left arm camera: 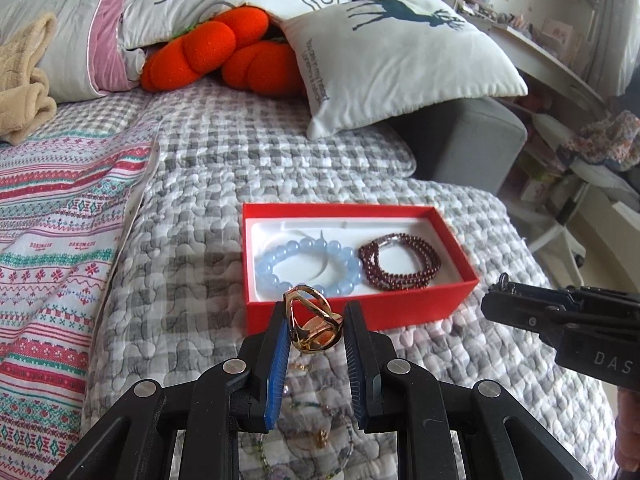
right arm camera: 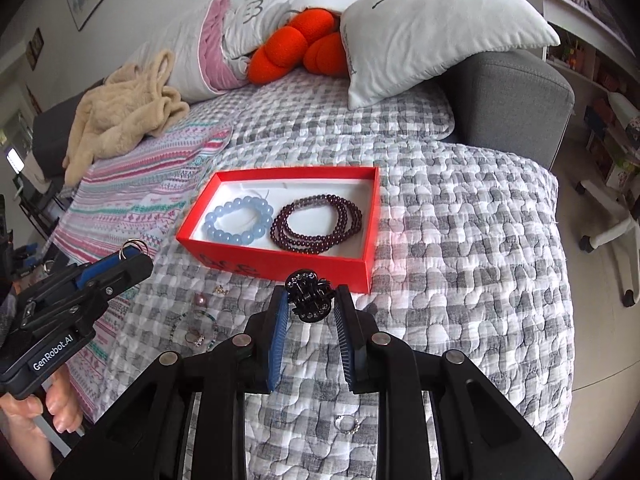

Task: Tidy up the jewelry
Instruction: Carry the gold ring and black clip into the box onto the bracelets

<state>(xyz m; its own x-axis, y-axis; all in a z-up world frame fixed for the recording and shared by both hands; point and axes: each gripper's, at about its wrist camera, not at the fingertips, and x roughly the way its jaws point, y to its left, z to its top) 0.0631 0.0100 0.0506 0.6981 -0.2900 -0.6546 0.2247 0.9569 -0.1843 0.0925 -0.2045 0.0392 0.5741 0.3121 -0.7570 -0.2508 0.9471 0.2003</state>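
Holding position above the bed (left arm camera: 208,184), both grippers carry one item each. Left gripper (left arm camera: 314,326): jaws pinching a gold ring (left arm camera: 314,322) with an orange stone, the ring raised off the grey-and-white checked quilt (right arm camera: 460,240) and just near of the red box (left arm camera: 360,308). Right gripper (right arm camera: 308,304): jaws pinching a small black hair claw (right arm camera: 307,294) studded with clear stones, also clear of the quilt and just near of the box's near wall. Red box sits open on the quilt, white-lined. Inside it, a pale blue bead bracelet (right arm camera: 238,220) lies in the left half and a dark red bead strand (right arm camera: 318,224), coiled in several loops, in the right half; the two nearly touch at the middle. Loose pieces on the quilt near of the box: a pink pearl-like bead (right arm camera: 200,301), a small gold piece (right arm camera: 220,290), a thin beaded chain (right arm camera: 196,326) with a small ring (right arm camera: 195,337) inside its loop, and a silver ring (right arm camera: 346,424) partly hidden beneath the right gripper. Far side of the bed: a white deer-print cushion (left arm camera: 400,52), an orange plush (left arm camera: 224,52), a beige fleece (right arm camera: 120,116). A striped patterned blanket (left arm camera: 52,248) covers the left part of the bed. A person's hand (right arm camera: 40,412) grips the left gripper's handle.
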